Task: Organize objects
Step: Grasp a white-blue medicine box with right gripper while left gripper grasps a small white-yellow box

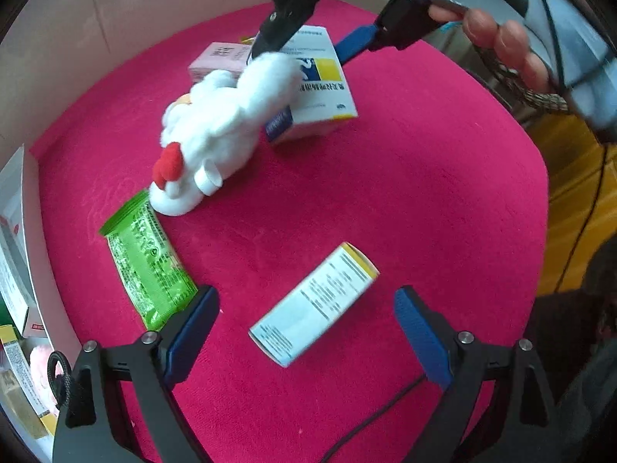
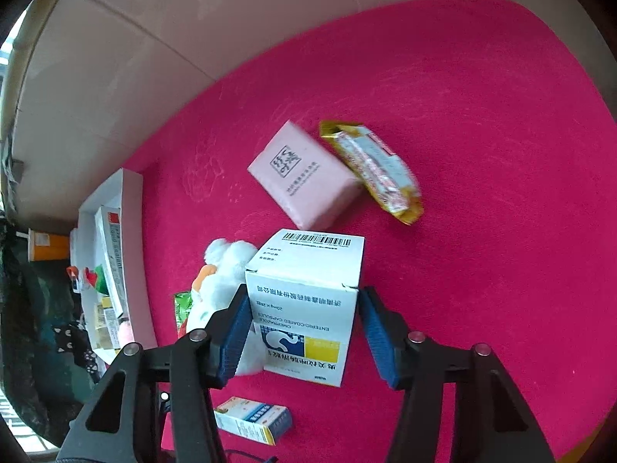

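Note:
A white medicine box [image 2: 304, 301] with a blue and yellow mark stands on the pink cloth between the fingers of my right gripper [image 2: 302, 333]; the jaws stand wide around it and the right pad [image 2: 378, 341] shows a gap. The box also shows in the left wrist view [image 1: 320, 85]. A white plush toy [image 1: 216, 131] with a red bow leans against it. My left gripper [image 1: 304, 332] is open over a small white and yellow box [image 1: 314, 303] lying on the cloth. A green snack packet [image 1: 148, 266] lies at its left finger.
A pink box [image 2: 304, 177] and a yellow snack packet [image 2: 376, 168] lie beyond the white box. A white tray [image 2: 131, 239] holding several items sits at the cloth's left edge. The cloth's far edge meets a pale wall [image 2: 154, 38].

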The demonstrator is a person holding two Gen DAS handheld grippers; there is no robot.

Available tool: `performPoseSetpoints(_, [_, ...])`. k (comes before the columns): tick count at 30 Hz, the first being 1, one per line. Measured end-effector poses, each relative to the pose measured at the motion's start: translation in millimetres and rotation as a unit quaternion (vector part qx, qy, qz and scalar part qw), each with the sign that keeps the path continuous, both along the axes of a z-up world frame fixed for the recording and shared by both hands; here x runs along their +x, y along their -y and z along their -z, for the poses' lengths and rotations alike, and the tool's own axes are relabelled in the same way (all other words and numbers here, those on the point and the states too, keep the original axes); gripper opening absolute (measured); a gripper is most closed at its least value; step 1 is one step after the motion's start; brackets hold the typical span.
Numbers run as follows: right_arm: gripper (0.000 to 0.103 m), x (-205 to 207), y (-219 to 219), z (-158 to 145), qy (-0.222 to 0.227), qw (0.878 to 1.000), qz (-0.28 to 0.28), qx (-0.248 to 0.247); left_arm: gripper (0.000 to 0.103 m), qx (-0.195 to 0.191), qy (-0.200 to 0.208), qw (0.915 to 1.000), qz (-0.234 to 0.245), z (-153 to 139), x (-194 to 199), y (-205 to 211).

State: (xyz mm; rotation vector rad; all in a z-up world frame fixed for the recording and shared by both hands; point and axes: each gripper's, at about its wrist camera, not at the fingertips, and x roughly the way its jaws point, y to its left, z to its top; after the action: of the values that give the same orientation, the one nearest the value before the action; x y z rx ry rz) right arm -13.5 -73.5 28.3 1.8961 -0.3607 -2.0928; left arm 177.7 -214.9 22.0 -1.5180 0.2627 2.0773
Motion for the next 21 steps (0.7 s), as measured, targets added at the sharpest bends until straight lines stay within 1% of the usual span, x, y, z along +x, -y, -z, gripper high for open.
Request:
performPoseSetpoints(4, [0.059, 5, -10, -8, -0.008, 1.000, 0.011, -0.006, 0.092, -0.019, 0.006, 0.9998, 0.006, 7, 1, 1])
performPoseSetpoints(6, [0.059, 8, -17, -15, -0.018, 1.000, 0.016, -0.015, 0.092, -0.018, 0.009, 0.9998, 0.009, 6, 1, -1])
performPoseSetpoints(7, [0.059, 9, -18, -18, -0.023, 0.999, 0.017, -0.017, 0.091, -0.017, 0.011, 0.9997, 0.012, 6, 1, -2])
performPoseSetpoints(9, [0.058, 11, -23, -27, -0.034, 0.999, 0.020, -0.022, 0.082, -0.018, 0.019, 0.9995, 0.020, 8, -1, -7])
performPoseSetpoints(11, [0.058, 14, -28, -34, -0.044, 0.998, 0.024, -0.025, 0.055, -0.025, 0.026, 0.9990, 0.028, 11, -3, -11])
performPoseSetpoints(12, [0.058, 15, -31, -37, -0.047, 0.998, 0.026, -0.026, 0.051, -0.036, 0.023, 0.9987, 0.029, 13, -2, -13])
performPoseSetpoints(13, [0.058, 17, -33, -40, -0.051, 0.998, 0.029, -0.030, 0.047, -0.039, 0.016, 0.9988, 0.027, 17, -15, -13])
performPoseSetpoints(14, [0.058, 18, -36, -43, -0.054, 0.998, 0.032, -0.032, 0.040, -0.036, 0.016, 0.9990, 0.023, 19, -17, -13])
performPoseSetpoints(15, [0.058, 19, -38, -45, -0.055, 0.997, 0.034, -0.034, 0.036, -0.029, 0.017, 0.9993, 0.015, 20, -16, -12])
performPoseSetpoints(16, [0.058, 21, -41, -47, -0.056, 0.997, 0.036, -0.037, 0.030, -0.021, 0.019, 0.9996, 0.005, 21, -14, -9])
performPoseSetpoints(21, [0.058, 27, -46, -52, -0.059, 0.996, 0.047, -0.042, 0.028, 0.012, 0.024, 0.9989, -0.039, 19, -10, 13])
